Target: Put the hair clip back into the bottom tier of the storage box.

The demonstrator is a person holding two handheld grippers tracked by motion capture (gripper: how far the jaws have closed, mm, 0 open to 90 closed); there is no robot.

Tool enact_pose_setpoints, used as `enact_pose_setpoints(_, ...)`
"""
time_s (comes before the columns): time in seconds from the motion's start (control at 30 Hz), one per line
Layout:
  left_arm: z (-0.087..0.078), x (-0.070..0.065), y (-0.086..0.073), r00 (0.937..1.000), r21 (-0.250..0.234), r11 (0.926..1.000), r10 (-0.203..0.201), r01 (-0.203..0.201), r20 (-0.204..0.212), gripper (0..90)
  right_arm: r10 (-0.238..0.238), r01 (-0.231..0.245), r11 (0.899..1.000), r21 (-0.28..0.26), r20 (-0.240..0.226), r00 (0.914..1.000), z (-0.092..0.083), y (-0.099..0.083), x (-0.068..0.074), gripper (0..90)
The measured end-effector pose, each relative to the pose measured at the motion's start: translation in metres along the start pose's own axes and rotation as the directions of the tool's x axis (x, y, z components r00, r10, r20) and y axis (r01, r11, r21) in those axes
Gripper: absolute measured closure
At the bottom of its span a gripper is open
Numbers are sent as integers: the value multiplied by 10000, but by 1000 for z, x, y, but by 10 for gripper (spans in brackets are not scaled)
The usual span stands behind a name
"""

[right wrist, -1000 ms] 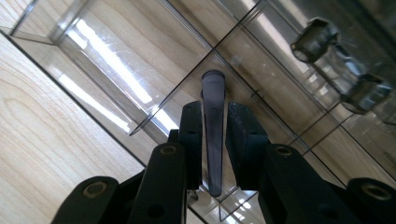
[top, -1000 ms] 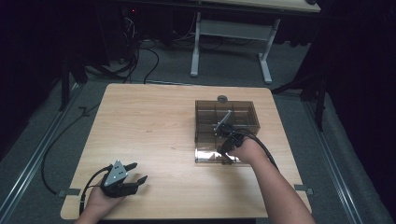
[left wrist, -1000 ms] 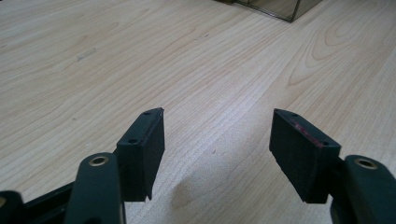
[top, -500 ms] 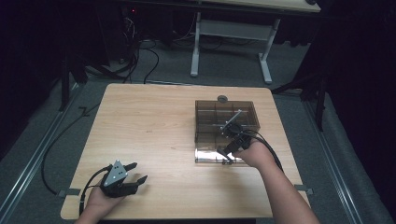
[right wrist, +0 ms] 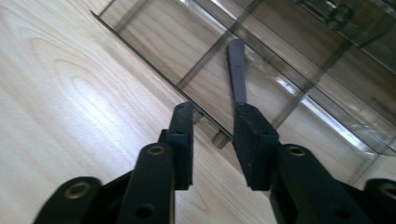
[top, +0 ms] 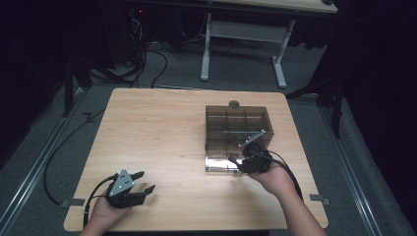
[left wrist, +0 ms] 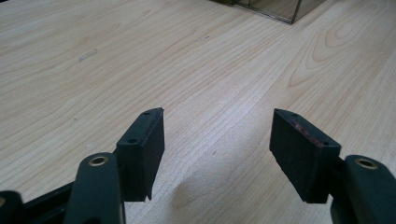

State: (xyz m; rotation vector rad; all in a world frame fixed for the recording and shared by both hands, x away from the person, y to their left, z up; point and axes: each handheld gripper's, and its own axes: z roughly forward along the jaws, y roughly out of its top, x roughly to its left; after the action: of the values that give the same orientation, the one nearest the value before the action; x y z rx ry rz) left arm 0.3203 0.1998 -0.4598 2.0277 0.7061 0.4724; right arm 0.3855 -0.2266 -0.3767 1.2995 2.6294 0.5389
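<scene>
A clear smoky box [top: 237, 129] with dividers stands on the right half of the wooden table [top: 157, 132], its lid [right wrist: 154, 74] lying against the near edge. The right gripper [top: 245, 160] sits at that near edge. In the right gripper view its jaws stand either side of the lid's thin rim, close together but with a gap, and it is hard to tell whether the pads truly touch the plastic. A small latch tab [right wrist: 217, 138] pokes out just beneath them, and a grey stick [right wrist: 236, 70] lies inside the box beyond.

The step in hand looks like taking hold of the lid's edge to swing it. To do this well, the jaws should go a little deeper over the rim before closing, centred near the tab, so the thin plastic does not slip out. The lift should then follow the hinge's arc rather than pull straight back, or the light box may slide.

The left gripper [top: 138, 181] rests at the near left corner, jaws spread wide over bare wood, holding nothing. It could steady the box.
</scene>
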Motion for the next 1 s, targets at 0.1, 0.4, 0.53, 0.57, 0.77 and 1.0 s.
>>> enact_pose_setpoints(0.1,0,0,0,10000,-34,10000,-16,16,7,359,37,21,9964,-849,676,9977,2,-17,8,649)
enact_pose_setpoints(0.4,0,0,0,10000,-48,10000,-57,57,0,358,561,-325,9294,-3675,539,9970,13,-71,20,626)
enact_pose_setpoints(0.53,0,1,0,10000,-52,10000,-70,70,25,357,650,-345,9049,-4242,577,9962,20,-86,25,622)
enact_pose_setpoints(0.57,0,1,0,10000,-75,9999,-91,91,24,357,691,-359,8976,-4394,599,9958,23,-91,27,621)
enact_pose_setpoints(0.77,0,1,0,10000,-54,9999,-87,87,-32,356,1277,-825,8351,-5439,459,9908,34,-118,38,606)
enact_pose_setpoints(1.0,0,0,0,9999,-11,9999,-125,125,-93,354,1319,-813,8315,-5495,531,9898,36,-118,38,580)
